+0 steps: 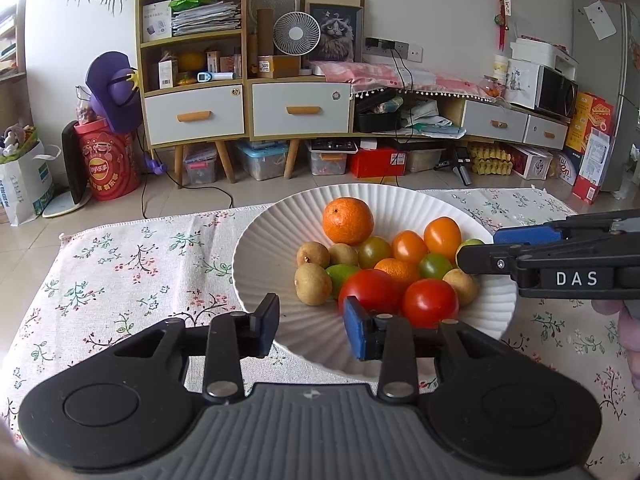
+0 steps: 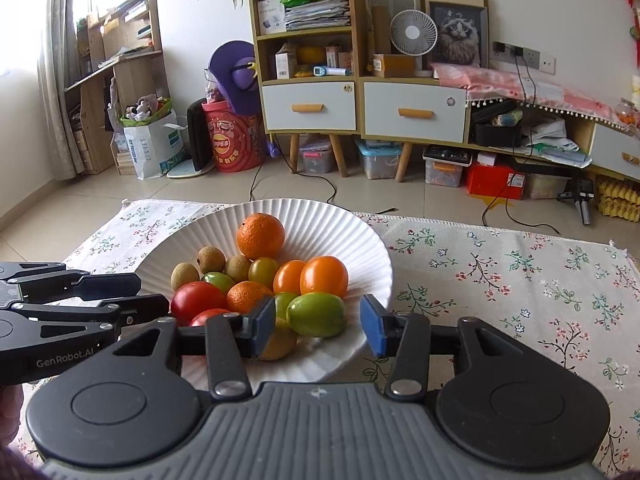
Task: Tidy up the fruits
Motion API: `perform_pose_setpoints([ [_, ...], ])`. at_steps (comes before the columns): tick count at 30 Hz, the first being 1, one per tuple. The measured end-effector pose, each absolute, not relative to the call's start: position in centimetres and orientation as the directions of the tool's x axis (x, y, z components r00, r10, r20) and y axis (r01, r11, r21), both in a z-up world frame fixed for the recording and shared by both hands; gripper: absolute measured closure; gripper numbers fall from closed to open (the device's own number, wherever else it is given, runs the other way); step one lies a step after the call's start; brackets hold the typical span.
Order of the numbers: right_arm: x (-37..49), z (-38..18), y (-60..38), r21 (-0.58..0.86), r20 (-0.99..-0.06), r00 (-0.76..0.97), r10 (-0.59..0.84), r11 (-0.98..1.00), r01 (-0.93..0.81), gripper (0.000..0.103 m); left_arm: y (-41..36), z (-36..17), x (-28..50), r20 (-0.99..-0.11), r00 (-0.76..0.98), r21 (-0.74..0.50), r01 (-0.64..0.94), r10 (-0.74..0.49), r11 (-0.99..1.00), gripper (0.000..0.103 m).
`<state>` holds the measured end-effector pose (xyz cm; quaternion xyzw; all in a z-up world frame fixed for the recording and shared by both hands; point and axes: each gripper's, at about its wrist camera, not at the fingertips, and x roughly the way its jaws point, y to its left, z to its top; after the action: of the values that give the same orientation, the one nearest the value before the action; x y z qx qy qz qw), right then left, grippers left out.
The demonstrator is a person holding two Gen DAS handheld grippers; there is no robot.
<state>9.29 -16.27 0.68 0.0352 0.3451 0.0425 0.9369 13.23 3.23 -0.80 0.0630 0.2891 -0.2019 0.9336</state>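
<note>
Both grippers are held low over the near rim of a white ribbed bowl [image 1: 256, 248], each tilted downward toward the fruit, coming at it from opposite sides. The left gripper [image 1: 310, 326] has its jaws parted with nothing pressed between the blue pads; only the bowl's near wall shows through the gap, and a large red tomato [image 1: 370, 290] sits just beyond its right-hand pad. The right gripper [image 2: 318, 326] is likewise open and grips nothing; a green oval fruit [image 2: 316, 314] lies in the bowl just past the gap, and a brownish fruit, half hidden behind the left-hand pad, may be a longan, though I cannot tell for sure. Seen from the left camera, the right gripper reaches in from the right edge, its finger tips [image 1: 472, 258] over the fruit at the bowl's right side. The bowl holds a heap: a mandarin orange [image 1: 347, 220] at the back, two orange tomatoes [image 1: 442, 236] beside it, a second red tomato [image 1: 430, 302] at the front, several tan longans [image 1: 313, 284] on the left, and small green ones in between. The bowl stands on a floral tablecloth [image 1: 132, 264], whose stretch to the right of the bowl is bare. Behind, across the tiled floor, stand a wooden cabinet with white drawers [image 1: 194, 114], a small white fan [image 1: 297, 33] and a red snack barrel [image 1: 106, 164].
</note>
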Motion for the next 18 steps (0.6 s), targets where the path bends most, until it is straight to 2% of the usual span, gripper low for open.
perform_pose_setpoints([
  [1, 9.2, 0.8, -16.2, 0.094, -0.643, 0.759, 0.103, 0.994, -0.055, 0.055, 3.3, -0.7, 13.1, -0.562, 0.755, 0.003, 0.411, -0.338, 0.912, 0.057],
  [3, 9.0, 1.1, -16.1, 0.096, -0.641, 0.761, 0.101, 0.994, -0.051, 0.046, 3.4, -0.5, 13.0, -0.562, 0.764, 0.01, 0.39, -0.317, 0.921, 0.048],
  [5, 8.9, 1.4, -16.1, 0.1, -0.637, 0.764, 0.102, 0.994, -0.049, 0.042, 3.8, -0.3, 13.1, -0.567, 0.762, -0.002, 0.379, -0.313, 0.925, 0.047],
  [11, 8.1, 1.7, -16.3, 0.092, -0.645, 0.76, 0.077, 0.995, -0.023, 0.03, 4.3, 0.4, 12.6, -0.596, 0.754, -0.003, 0.342, -0.276, 0.94, 0.036],
  [16, 7.3, 2.1, -16.8, 0.103, -0.69, 0.723, 0.034, 0.993, 0.052, 0.025, 4.4, 1.2, 11.7, -0.637, 0.725, -0.008, 0.335, -0.263, 0.942, 0.019],
  [18, 6.9, 2.4, -17.2, 0.133, -0.703, 0.711, 0.038, 0.988, 0.079, 0.022, 4.5, 1.6, 11.2, -0.653, 0.71, -0.019, 0.33, -0.262, 0.944, 0.017],
])
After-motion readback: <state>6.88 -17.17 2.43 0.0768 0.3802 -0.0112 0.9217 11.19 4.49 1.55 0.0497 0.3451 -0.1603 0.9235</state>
